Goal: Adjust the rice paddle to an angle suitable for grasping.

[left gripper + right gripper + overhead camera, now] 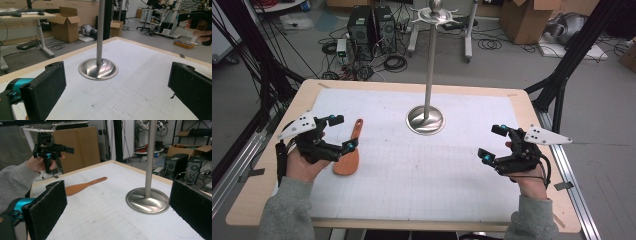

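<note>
1. Both hand-held grippers hovered over the table with their jaws spread apart and nothing between them: the left gripper (339, 132) sat at about 9 o'clock on the white gridded mat (422, 170), the right gripper (492, 143) at about 3 o'clock.
2. Each was gripped from below by a hand in a grey sleeve; the left hand (302, 167) and right hand (529, 185) were partly covered by the black gripper bodies, and the forearms were cut off by the bottom edge of the high view.
3. A wooden spatula (349, 152) lay flat on the mat at the left, handle pointing toward 12 o'clock. Its blade's near-left edge was hidden behind the left gripper's lower jaw in the high view, so I could not tell whether the two touched.
4. From the right gripper view, the spatula (83, 186) lay on the mat at about 10 o'clock, its blade end partly masked by that gripper's own left jaw.
5. A metal stand (426, 120) rose from a round dished base near the mat's centre; the hooks at its top were small and hard to make out.
6. From the left gripper view, the stand (98, 68) was cut off at the top edge, and the other gripper (197, 21) appeared at 2 o'clock, blurred and partly cropped.
7. The wooden table (257, 200) showed as a pale border around the mat.
</note>
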A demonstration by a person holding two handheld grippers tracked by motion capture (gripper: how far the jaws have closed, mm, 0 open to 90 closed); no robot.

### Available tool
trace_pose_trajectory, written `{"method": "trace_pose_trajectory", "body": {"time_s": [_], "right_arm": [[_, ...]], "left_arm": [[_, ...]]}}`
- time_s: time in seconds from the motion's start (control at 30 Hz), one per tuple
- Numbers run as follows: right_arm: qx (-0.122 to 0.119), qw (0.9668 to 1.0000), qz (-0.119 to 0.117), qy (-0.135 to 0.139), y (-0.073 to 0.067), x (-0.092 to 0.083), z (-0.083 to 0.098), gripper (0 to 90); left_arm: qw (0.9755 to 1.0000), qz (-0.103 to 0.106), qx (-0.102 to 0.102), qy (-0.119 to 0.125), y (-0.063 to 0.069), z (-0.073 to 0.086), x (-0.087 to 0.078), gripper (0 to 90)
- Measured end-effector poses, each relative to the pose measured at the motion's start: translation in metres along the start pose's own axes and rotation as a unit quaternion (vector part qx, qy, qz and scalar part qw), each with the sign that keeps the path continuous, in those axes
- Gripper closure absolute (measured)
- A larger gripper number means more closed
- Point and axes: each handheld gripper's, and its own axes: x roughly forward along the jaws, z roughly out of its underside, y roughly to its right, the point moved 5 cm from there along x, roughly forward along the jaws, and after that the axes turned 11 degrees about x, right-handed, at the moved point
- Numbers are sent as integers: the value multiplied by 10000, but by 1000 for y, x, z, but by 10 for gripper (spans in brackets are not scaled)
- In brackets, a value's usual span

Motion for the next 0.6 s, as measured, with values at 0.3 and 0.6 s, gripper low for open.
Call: {"method": "trace_pose_trajectory", "body": {"time_s": [0.3, 0.6], "right_arm": [[-26, 10000, 1, -67, -1, 1, 1, 2], [-7, 10000, -24, -63, -1, 0, 2, 2]], "left_arm": [[9996, -238, 79, -91, -7, 5, -4, 21], [9978, -531, 32, -396, -18, 15, -5, 212]]}}
